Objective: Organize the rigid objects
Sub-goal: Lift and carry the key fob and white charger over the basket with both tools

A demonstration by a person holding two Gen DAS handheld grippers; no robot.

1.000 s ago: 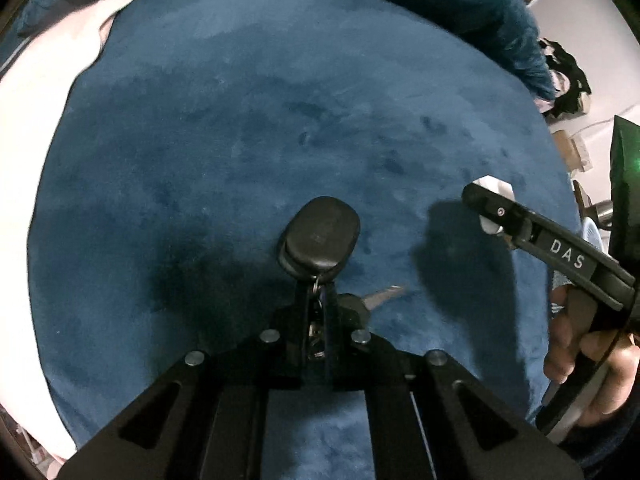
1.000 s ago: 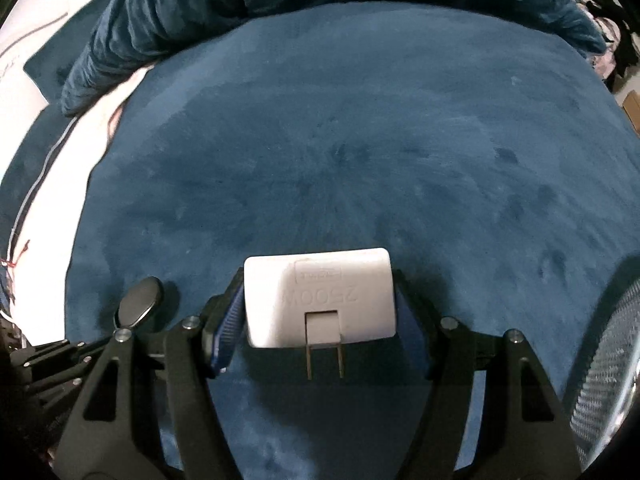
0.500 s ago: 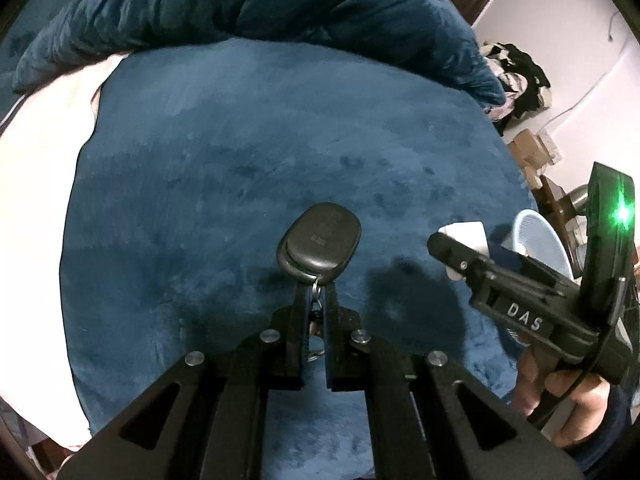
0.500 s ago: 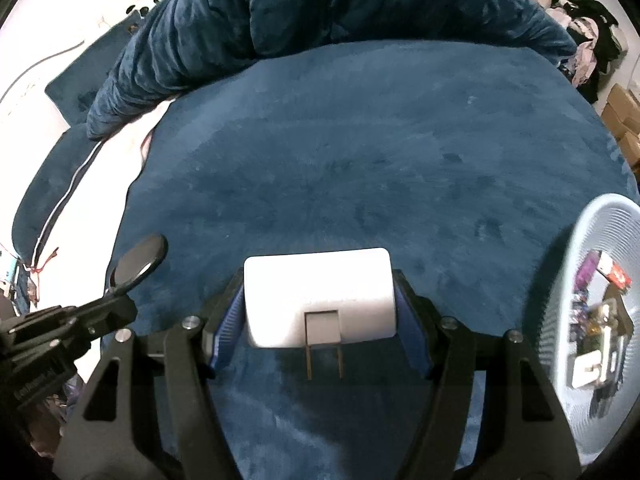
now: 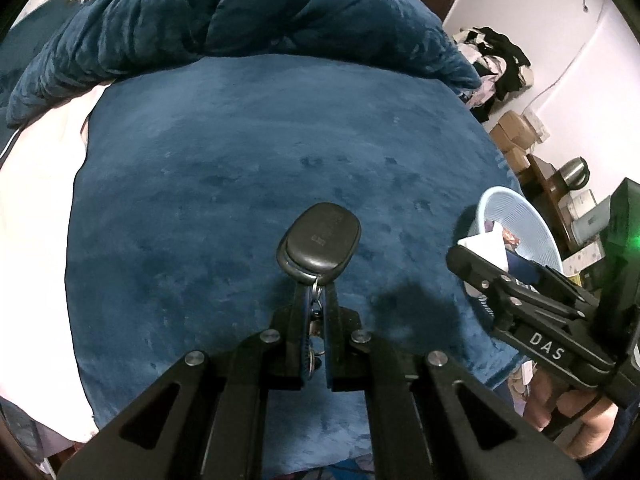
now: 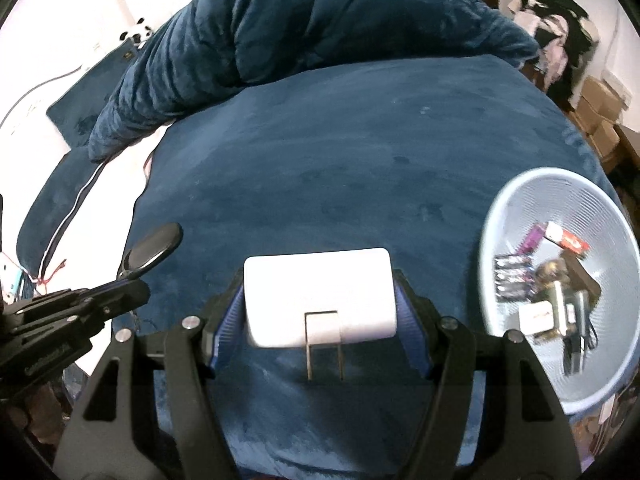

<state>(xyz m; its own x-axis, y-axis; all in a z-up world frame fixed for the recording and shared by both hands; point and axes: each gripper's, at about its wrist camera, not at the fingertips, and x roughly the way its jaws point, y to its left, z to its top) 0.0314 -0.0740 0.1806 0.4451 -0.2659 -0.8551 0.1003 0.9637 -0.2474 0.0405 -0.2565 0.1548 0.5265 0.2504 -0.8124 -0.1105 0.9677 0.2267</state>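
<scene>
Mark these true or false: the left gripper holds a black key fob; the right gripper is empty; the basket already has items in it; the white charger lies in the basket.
1. The left gripper holds a black key fob. True.
2. The right gripper is empty. False: it is shut on a white charger.
3. The light blue basket already has items in it. True.
4. The white charger lies in the basket. False: it is in the right gripper, above the blue blanket.
</scene>
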